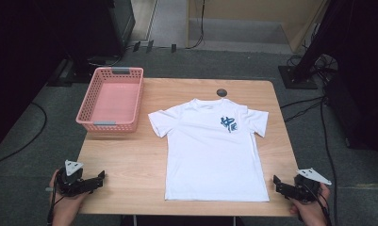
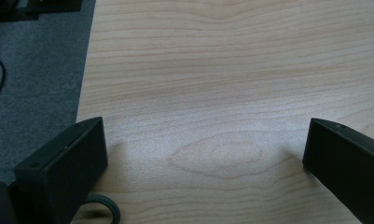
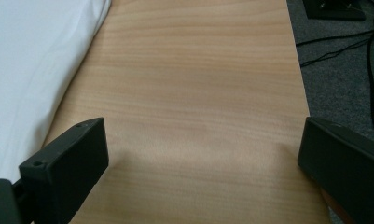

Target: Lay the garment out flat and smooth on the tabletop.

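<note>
A white T-shirt (image 1: 213,148) with a blue print on its chest lies flat, face up, on the wooden table (image 1: 125,160); its edge shows at the left of the right gripper view (image 3: 31,70). My left gripper (image 1: 101,179) rests at the table's front left corner, jaws wide apart over bare wood (image 2: 208,154). My right gripper (image 1: 276,183) sits at the front right corner beside the shirt's hem, open too, with nothing between its jaws (image 3: 203,154).
A pink plastic basket (image 1: 112,99) stands at the table's back left with nothing in it. A small dark round thing (image 1: 221,92) lies behind the shirt's collar. Grey carpet with cables (image 1: 314,101) surrounds the table.
</note>
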